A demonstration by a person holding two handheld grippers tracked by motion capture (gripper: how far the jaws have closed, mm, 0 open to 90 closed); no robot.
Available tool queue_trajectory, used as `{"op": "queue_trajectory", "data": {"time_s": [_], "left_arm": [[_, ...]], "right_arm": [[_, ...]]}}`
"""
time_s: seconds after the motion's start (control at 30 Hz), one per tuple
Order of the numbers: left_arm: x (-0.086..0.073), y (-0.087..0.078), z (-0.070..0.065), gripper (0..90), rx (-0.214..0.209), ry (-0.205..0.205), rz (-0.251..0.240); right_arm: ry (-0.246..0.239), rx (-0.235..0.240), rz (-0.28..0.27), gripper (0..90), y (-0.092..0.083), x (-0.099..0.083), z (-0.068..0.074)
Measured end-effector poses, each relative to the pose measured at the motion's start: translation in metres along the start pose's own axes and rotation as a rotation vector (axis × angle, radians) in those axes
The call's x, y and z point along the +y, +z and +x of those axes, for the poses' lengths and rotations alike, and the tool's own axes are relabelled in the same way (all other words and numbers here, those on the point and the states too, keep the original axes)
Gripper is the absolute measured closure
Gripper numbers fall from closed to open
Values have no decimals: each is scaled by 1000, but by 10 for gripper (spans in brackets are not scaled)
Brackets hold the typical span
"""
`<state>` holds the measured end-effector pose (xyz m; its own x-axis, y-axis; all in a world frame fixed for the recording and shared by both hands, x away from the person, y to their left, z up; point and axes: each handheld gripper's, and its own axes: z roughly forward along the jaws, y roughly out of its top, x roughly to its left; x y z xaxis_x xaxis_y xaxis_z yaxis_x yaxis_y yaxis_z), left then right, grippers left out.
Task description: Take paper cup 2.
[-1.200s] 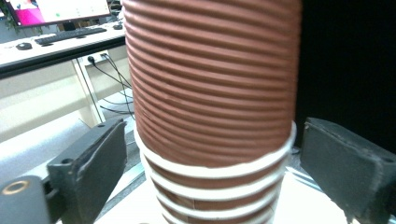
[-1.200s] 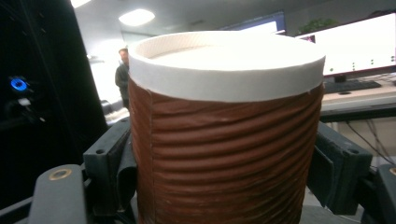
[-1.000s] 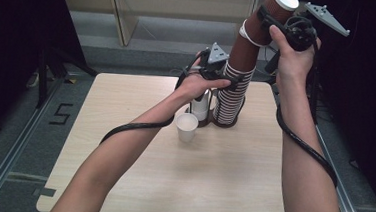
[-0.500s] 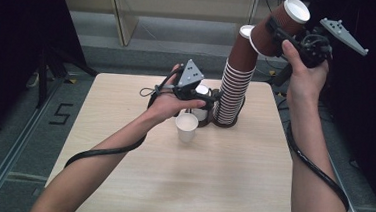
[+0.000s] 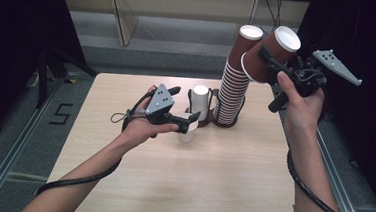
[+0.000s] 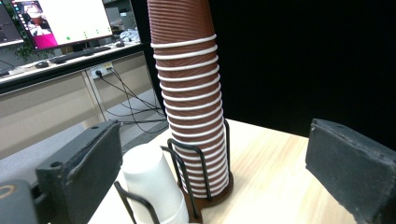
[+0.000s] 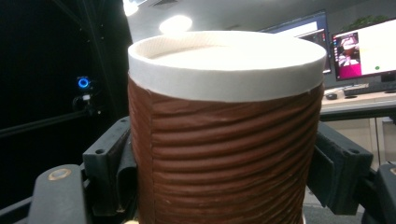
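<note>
Right gripper [image 5: 272, 62] clamps a brown ribbed paper cup [image 5: 270, 54] aloft beside the cup stack [image 5: 231, 91]; left gripper [image 5: 191, 120], jaws wide and empty, hovers by white cups [image 5: 200, 98] on the table [image 5: 221, 178].

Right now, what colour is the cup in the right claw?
Brown with ridges and a white rim: the cup, clearest in the right gripper view.

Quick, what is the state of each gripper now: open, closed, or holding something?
Left gripper: open, holding nothing.
Right gripper: closed on a brown paper cup, lifted off the stack of brown cups.
</note>
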<state>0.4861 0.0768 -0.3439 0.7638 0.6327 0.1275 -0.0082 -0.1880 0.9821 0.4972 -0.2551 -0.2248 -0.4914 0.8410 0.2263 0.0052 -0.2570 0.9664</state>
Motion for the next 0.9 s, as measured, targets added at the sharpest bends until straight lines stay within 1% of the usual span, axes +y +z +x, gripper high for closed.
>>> {"op": "queue_trajectory", "data": {"time_s": [0.1, 0.17, 0.2, 0.3, 0.33, 0.4, 0.43, 0.47, 0.5, 0.53, 0.57, 0.6, 0.63, 0.67, 0.73, 0.77, 0.83, 0.87, 0.9], "left_arm": [[-6, -10, -1, 36, -9, 0, -4], [-13, -19, -3, 36, -12, 0, -3], [-17, -23, -4, 36, -13, -4, -1], [-28, -33, -5, 36, -9, 1, 13], [-31, -36, -6, 36, -4, -4, 14], [-33, -39, -6, 36, 2, -4, 16], [-39, -44, -6, 36, 0, -16, 17], [-42, -47, -6, 35, -3, -39, 14], [-45, -48, -5, 35, 2, -47, 10], [-47, -50, -5, 35, 7, -51, 11], [-49, -51, -5, 35, 11, -54, 12], [-49, -51, -5, 35, 11, -54, 12], [-53, -54, -6, 35, 17, -55, 10], [-55, -56, -6, 35, 15, -60, 10], [-60, -59, -7, 34, 0, -93, 3], [-63, -60, -7, 33, -2, -105, -9], [-70, -64, -8, 32, 6, -103, 1], [-72, -64, -8, 33, 6, -107, 2], [-76, -65, -9, 33, 6, -106, 5]], "right_arm": [[-4, 13, 21, 213, -6, -8, 5], [3, 30, 25, 213, -9, -14, 8], [-9, 34, 34, 213, -11, -17, 9], [0, 46, 47, 213, -15, -28, 10], [6, 45, 56, 213, -16, -30, 11], [9, 51, 63, 213, -18, -37, 12], [13, 55, 75, 212, -19, -43, 14], [12, 61, 81, 212, -19, -47, 15], [15, 68, 92, 212, -20, -53, 17], [9, 73, 100, 212, -20, -58, 17], [14, 75, 101, 212, -20, -63, 18], [31, 77, 112, 212, -21, -67, 19], [31, 81, 122, 212, -21, -75, 20], [36, 84, 124, 212, -21, -79, 20], [41, 89, 137, 212, -21, -89, 21], [45, 89, 147, 212, -21, -94, 22], [45, 91, 165, 211, -20, -104, 21], [55, 93, 184, 211, -20, -113, 21], [57, 95, 184, 210, -19, -115, 21]]}}
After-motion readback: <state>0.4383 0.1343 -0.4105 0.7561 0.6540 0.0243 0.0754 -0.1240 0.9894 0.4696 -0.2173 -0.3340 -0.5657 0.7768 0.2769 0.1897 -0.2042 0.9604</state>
